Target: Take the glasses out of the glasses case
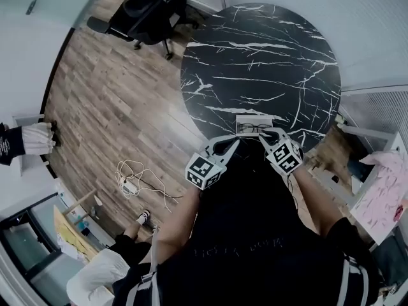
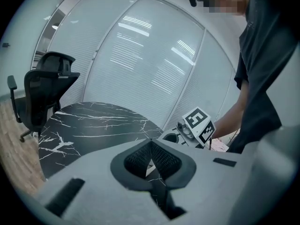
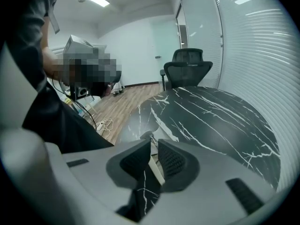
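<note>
Our left gripper (image 1: 231, 145) is clenched, its ribbed black pads pinching a pale sliver, likely the case's corner. The glasses case (image 1: 245, 118), a pale, boxy tray, lies open at the 6 o'clock edge of the round black marble table (image 1: 255, 50). The thin dark-framed glasses (image 1: 254, 129) are still inside, so removal remains. Our right gripper (image 1: 266, 135) grips the case's pale rim.

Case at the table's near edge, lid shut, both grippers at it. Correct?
No: the case is open, with the glasses showing inside, as the head view shows. It does lie at the near edge of the table, with the left gripper and right gripper at it.
</note>
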Available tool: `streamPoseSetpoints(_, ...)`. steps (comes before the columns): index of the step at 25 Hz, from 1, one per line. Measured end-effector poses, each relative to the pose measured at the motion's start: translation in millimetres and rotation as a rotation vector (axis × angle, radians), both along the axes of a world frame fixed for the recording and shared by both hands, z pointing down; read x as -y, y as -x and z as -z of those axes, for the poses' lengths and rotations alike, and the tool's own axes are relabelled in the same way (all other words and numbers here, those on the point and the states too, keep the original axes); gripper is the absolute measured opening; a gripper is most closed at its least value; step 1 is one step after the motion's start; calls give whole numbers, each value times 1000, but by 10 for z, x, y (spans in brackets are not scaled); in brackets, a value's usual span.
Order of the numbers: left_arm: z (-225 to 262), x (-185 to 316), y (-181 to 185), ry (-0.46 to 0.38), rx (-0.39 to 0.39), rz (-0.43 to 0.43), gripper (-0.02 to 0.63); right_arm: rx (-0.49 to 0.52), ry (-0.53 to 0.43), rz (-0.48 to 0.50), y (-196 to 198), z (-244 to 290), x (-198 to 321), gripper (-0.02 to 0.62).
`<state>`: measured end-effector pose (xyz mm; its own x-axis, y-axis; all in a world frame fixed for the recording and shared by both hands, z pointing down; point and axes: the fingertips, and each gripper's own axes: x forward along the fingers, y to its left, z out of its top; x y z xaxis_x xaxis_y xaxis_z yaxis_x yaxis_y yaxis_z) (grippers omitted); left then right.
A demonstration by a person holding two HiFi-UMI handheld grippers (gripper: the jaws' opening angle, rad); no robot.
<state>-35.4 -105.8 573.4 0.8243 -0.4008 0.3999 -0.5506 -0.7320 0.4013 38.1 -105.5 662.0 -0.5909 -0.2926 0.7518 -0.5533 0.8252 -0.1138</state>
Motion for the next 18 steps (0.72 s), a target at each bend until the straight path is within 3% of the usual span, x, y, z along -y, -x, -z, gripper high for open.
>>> streamPoseSetpoints(18, -107, -76, 75, 37, 1, 13, 18, -151, 53, 136, 108, -510, -14, 34)
